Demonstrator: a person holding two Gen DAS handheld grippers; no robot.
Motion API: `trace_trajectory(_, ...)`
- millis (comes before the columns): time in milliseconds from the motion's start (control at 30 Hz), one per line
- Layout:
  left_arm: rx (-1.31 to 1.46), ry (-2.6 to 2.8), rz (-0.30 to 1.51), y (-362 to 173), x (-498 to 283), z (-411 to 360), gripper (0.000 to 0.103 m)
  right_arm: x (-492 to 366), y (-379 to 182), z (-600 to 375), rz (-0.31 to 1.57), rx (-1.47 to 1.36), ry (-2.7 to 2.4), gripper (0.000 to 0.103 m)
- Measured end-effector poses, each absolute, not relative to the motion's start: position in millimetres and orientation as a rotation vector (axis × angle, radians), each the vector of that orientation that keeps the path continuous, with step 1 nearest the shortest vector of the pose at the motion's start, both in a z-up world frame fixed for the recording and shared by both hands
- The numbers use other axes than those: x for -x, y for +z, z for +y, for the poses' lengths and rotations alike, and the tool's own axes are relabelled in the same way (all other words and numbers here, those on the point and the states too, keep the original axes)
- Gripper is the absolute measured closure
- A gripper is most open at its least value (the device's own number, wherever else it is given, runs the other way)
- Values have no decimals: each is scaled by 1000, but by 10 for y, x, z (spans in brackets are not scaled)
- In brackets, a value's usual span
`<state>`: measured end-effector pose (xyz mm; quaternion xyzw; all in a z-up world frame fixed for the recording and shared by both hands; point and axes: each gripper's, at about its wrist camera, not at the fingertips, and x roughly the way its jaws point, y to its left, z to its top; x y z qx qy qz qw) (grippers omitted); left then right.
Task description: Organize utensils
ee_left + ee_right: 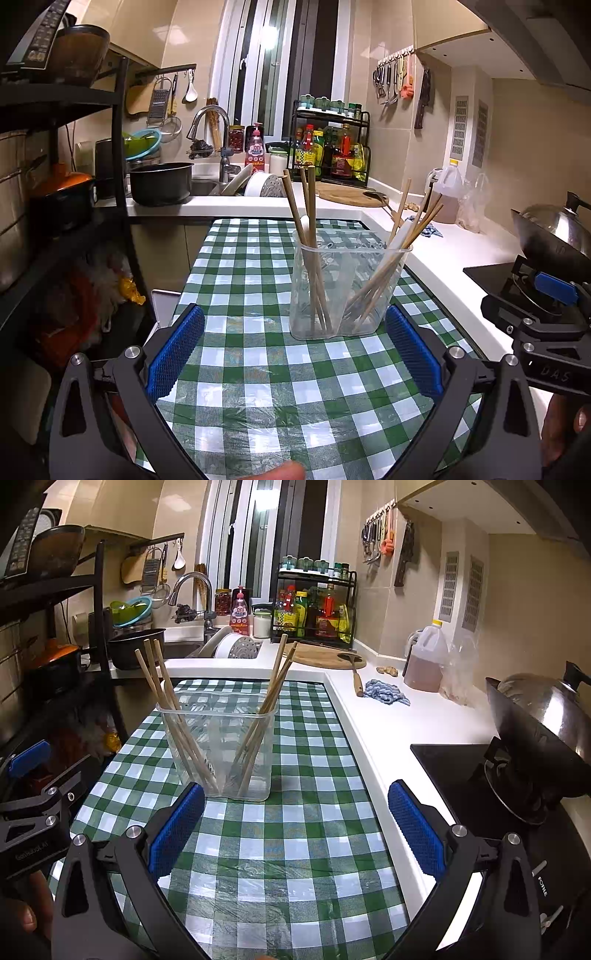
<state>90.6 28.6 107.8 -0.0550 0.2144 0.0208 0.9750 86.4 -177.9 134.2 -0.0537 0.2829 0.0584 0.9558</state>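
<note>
Chopsticks (173, 716) stand in one clear holder (221, 746); both grippers' fingers (413, 354) (177, 830) spread, empty.

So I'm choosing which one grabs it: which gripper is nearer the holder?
Left, slightly. The left gripper sits squarely before the holder, its pads nearly flanking the base; the right gripper is behind it and to its right.

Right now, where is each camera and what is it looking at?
Left wrist: on the left gripper, facing the holder of chopsticks on the checked cloth; a fingertip and the right gripper show.
Right wrist: on the right gripper, facing the holder from its right; the left gripper shows.
Both share holder, cloth, sink.
</note>
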Motion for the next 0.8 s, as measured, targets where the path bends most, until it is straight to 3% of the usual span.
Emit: trace_trajectory(800, 100, 36, 424, 1112, -903, 284, 8, -857, 1346, -1747, 580, 111, 123, 5)
